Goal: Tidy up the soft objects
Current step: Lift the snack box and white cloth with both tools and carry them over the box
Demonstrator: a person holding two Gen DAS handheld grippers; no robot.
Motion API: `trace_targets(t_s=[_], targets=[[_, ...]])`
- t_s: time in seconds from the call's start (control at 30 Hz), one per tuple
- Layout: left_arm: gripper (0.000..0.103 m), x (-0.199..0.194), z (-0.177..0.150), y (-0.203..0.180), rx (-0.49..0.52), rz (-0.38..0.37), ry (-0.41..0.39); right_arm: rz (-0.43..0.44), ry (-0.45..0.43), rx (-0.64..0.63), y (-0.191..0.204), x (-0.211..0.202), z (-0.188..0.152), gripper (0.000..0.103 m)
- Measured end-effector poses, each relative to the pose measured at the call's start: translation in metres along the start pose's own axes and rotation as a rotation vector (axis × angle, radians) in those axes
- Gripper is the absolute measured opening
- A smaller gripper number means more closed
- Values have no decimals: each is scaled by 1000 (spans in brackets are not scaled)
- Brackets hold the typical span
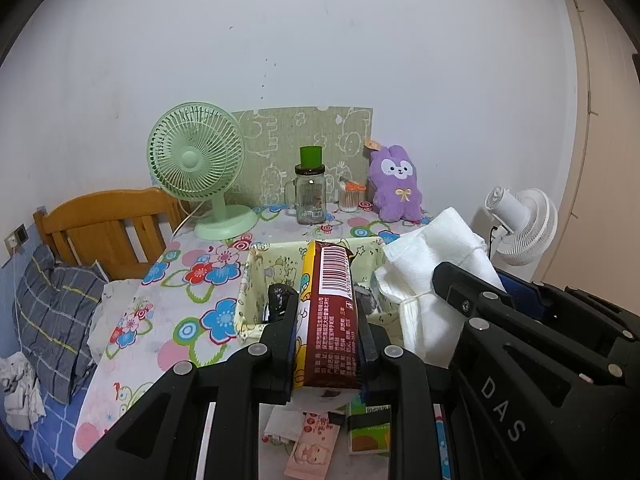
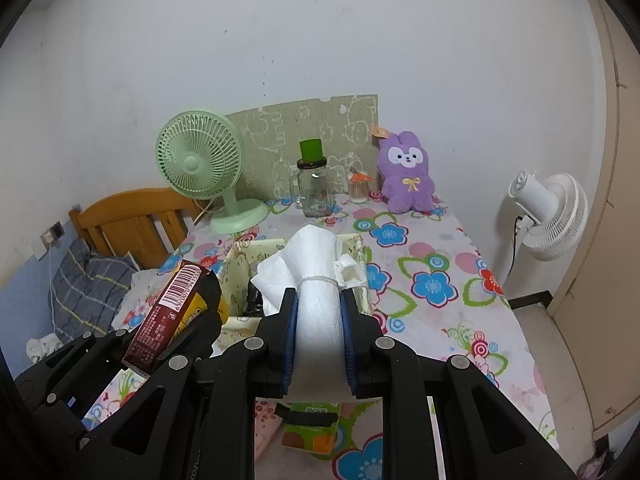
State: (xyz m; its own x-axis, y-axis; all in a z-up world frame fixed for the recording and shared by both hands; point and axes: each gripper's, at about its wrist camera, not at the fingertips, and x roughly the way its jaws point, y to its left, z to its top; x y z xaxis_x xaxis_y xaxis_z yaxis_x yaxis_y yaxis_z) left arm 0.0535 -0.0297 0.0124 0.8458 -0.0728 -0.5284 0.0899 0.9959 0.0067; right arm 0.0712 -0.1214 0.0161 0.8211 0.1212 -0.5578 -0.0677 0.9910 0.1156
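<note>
the left gripper (image 1: 326,312) is clamped on a brown and yellow tissue pack (image 1: 328,312), held upright above the near edge of the fabric bin (image 1: 250,280). the right gripper (image 2: 320,312) is clamped on a white towel roll (image 2: 320,304) tied with string, raised just over the same bin (image 2: 232,268). the two grippers sit side by side, near each other. the bin stands on the floral table (image 2: 432,280). more packs (image 1: 316,440) lie on the table under the left gripper. a green fan (image 1: 196,160), a jar (image 1: 310,196) and a purple plush (image 1: 394,184) stand at the far edge.
</note>
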Motion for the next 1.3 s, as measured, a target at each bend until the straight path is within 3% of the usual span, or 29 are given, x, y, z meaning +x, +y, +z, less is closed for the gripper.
trace_targets(t_s=[0.53,1.3], targets=[[21,18,14,2,-4,1,5,7,1,-6,0,32,22,23],[21,98,34,20,-28,5,65,12,61,-7,0,111,44,23]])
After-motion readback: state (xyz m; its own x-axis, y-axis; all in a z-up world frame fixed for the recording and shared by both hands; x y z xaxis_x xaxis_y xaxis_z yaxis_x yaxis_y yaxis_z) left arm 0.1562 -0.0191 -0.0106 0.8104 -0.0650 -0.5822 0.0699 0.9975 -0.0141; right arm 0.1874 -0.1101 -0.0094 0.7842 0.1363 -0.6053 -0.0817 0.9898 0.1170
